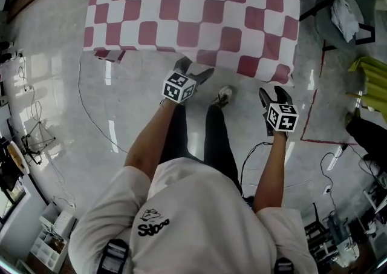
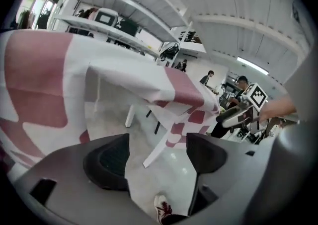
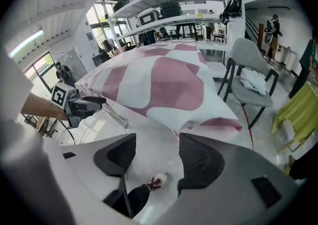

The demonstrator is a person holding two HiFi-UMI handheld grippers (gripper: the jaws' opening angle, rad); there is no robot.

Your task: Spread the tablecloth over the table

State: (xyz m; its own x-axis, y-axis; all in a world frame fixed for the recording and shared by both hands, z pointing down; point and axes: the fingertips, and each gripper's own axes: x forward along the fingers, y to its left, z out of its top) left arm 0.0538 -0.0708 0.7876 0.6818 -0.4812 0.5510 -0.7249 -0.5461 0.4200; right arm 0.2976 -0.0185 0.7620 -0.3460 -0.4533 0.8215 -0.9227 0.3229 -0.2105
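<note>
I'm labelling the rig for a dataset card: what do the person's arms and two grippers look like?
Both the left gripper and right gripper have grey jaws with black textured pads, each carrying a white cube bearing black square markers. The arms are bare below short white T-shirt sleeves.

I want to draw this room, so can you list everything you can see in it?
tablecloth: one, red-and-white checked, over the table, at the top of the head view
table legs: two seen, white, under the cloth
chair: one, grey, right of the table
white cloth: one, on the chair seat
yellow thing: one, right edge, cannot tell what
red line: one, on the grey floor
cable: one, black, on the floor
shoe: one, white, below the cloth's near edge
left gripper: one, grey, open, empty
right gripper: one, black, open, empty
</note>
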